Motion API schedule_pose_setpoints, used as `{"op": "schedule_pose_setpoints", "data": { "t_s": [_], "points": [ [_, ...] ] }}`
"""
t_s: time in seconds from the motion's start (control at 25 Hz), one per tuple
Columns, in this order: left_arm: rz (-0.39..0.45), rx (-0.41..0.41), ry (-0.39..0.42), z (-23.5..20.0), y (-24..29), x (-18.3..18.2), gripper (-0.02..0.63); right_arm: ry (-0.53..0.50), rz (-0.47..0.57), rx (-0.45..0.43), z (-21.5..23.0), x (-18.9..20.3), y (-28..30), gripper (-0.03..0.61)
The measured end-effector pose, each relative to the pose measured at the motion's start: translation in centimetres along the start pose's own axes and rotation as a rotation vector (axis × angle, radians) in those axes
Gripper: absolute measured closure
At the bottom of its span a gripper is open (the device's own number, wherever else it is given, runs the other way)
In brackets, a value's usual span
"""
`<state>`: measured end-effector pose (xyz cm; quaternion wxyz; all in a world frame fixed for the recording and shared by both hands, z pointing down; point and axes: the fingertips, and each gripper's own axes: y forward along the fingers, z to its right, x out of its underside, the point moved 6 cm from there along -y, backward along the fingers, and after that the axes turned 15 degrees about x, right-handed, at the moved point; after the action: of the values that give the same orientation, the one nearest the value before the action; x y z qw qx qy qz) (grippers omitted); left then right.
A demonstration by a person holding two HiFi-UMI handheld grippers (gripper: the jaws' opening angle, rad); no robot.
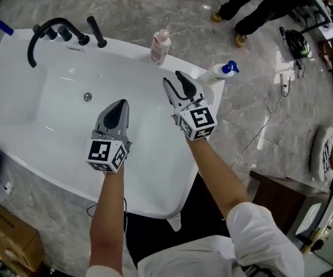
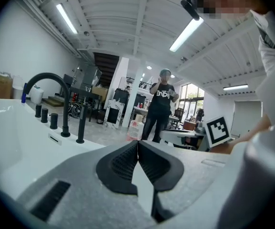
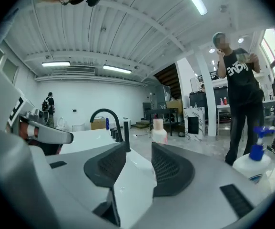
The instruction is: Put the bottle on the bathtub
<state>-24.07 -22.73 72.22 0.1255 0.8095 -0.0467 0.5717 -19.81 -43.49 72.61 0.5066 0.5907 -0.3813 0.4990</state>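
- Grey marbled floor (image 1: 126, 4) spread all round a white bathtub (image 1: 33, 126), and the tub filled most of the head view.
- At the far end of the tub, a curved black faucet (image 1: 42, 30) stood on the rim with its black handles lined up beside it.
- And the pink bottle (image 1: 160, 46) was already up on the far rim, upright with its cap on, to the right of the faucet set.
- Further right along that rim, at the tub's corner, sat a white spray bottle (image 1: 219, 72) with a blue trigger head, apart from the pink one.
- The left gripper (image 1: 120, 104) hung over the basin with its jaws closed, tips touching and nothing held between them.
- In the left gripper view the black pads (image 2: 123, 163) met along a single line, with the faucet off to the left behind them.
- The right gripper (image 1: 174, 78) sat higher and nearer the far rim, its jaws apart and empty.
- In the right gripper view the gap between its jaws showed only white tub; the pink bottle stood beyond that gap, well clear of the jaws.
- The spray bottle showed low at the right edge of that same view.
- Neither gripper touched either bottle.
- A small round drain fitting (image 1: 88, 97) showed on the basin wall, left of the left gripper.
- A person in dark clothes (image 1: 258, 7) stood on the floor past the tub.
- A brown cardboard box (image 1: 7, 235) sat by the tub's near left corner.
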Motion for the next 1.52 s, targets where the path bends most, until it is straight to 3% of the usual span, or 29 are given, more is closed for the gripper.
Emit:
{"op": "schedule_pose_setpoints", "data": {
  "t_s": [0.28,0.6,0.8,1.08,1.32,1.52],
  "points": [
    [0.053,0.087,-0.012,1.5,-7.1,-8.9,0.597,-0.043,0.042,0.029,-7.6,-11.1,-8.0,0.508],
    [0.054,0.191,-0.012,5.0,-16.4,-13.3,0.597,-0.011,0.079,0.092,-12.9,-18.8,-19.2,0.554],
    [0.058,0.227,0.026,7.2,-21.9,-15.3,0.597,-0.002,0.093,0.072,-16.3,-20.9,-24.2,0.558],
    [0.103,0.187,0.047,12.6,-29.6,-17.5,0.597,0.005,0.18,0.059,-19.0,-23.8,-33.6,0.559],
    [0.075,0.211,0.026,18.5,-34.9,-15.3,0.597,0.064,0.267,0.106,-19.6,-24.2,-43.6,0.56],
    [0.007,0.254,0.032,23.8,-37.8,-13.3,0.597,0.084,0.27,0.151,-20.0,-22.1,-51.0,0.561]
  ]
}}
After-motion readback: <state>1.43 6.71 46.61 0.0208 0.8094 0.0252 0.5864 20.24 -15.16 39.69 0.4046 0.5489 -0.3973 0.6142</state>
